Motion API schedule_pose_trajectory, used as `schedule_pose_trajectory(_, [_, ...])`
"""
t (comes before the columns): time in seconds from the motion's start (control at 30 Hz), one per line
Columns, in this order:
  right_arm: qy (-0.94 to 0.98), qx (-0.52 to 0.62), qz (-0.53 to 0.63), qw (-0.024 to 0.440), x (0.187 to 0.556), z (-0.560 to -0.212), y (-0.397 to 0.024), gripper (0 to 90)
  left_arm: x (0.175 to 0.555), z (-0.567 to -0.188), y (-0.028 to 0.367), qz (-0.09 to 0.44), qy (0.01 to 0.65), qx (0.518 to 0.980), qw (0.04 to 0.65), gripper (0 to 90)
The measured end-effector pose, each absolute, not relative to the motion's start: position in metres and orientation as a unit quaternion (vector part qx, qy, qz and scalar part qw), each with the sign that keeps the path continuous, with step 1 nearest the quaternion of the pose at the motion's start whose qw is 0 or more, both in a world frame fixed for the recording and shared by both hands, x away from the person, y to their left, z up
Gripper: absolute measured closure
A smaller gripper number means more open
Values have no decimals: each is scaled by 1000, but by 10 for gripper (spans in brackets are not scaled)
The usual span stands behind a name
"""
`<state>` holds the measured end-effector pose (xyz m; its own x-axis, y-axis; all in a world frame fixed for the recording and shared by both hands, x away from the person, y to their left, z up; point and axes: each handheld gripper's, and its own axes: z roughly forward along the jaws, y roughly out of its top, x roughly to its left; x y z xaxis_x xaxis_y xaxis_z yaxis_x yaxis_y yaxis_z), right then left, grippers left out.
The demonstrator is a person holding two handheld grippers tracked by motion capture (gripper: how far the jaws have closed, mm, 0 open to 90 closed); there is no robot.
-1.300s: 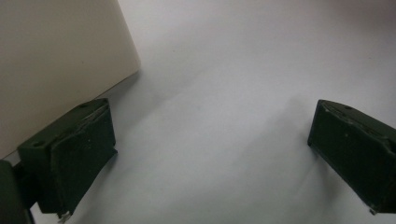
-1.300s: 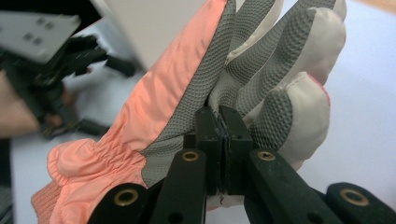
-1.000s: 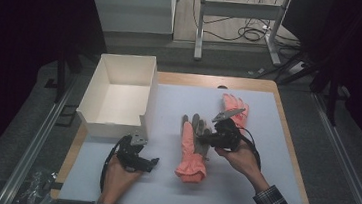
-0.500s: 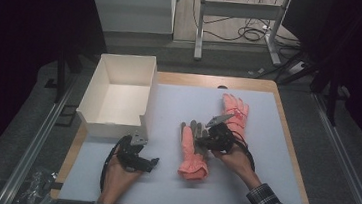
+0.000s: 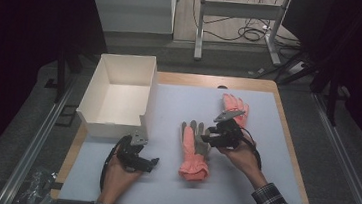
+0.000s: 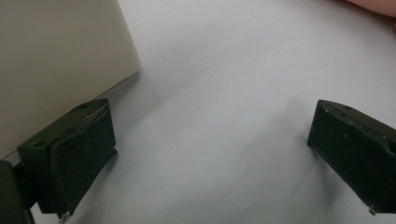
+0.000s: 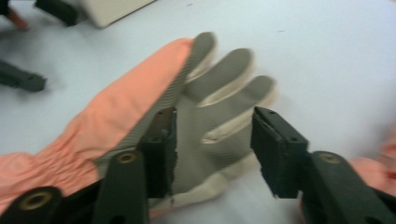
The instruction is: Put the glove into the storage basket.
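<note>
An orange glove (image 5: 194, 158) with a grey palm lies palm up in the middle of the pale mat, fingers pointing away from me. My right gripper (image 5: 207, 137) is at its finger end. In the right gripper view the gripper (image 7: 215, 121) is open, its jaws straddling the grey palm of the glove (image 7: 126, 112) just below the fingers. A second orange glove (image 5: 235, 107) lies farther back on the right, partly behind that gripper. My left gripper (image 5: 149, 163) rests low on the mat near the box, open (image 6: 212, 112) with bare mat between its jaws.
A white open box (image 5: 119, 96) stands at the back left of the mat; its wall (image 6: 56, 56) is close beside the left gripper. The wooden table edge (image 5: 290, 142) frames the mat. Floor rails and cables lie beyond.
My right gripper has shifted left from beside the far glove onto the finger end of the middle glove. The left gripper and both gloves have stayed put.
</note>
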<state>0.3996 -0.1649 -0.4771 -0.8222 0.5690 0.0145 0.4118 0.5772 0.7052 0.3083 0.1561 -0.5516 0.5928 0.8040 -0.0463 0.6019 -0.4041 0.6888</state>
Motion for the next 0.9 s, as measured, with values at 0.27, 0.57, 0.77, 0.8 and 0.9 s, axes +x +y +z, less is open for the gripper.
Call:
schedule_pose_trajectory(0.27, [860, 317, 370, 149, 412, -458, -189, 389, 308, -552, 156, 148, 426, 825, 341, 9])
schedule_pose_trajectory(0.57, [831, 378, 355, 201, 441, -447, -221, 373, 308, -552, 156, 148, 426, 825, 341, 9])
schedule_pose_trajectory(0.77, [816, 412, 347, 211, 462, -454, -232, 379, 308, -552, 156, 148, 426, 825, 341, 9])
schedule_pose_trajectory(0.8, [813, 416, 346, 214, 466, -456, -233, 380, 308, -552, 156, 148, 426, 825, 341, 9])
schedule_pose_trajectory(0.9, [807, 429, 346, 212, 475, -463, -235, 381, 308, -552, 156, 148, 426, 825, 341, 9])
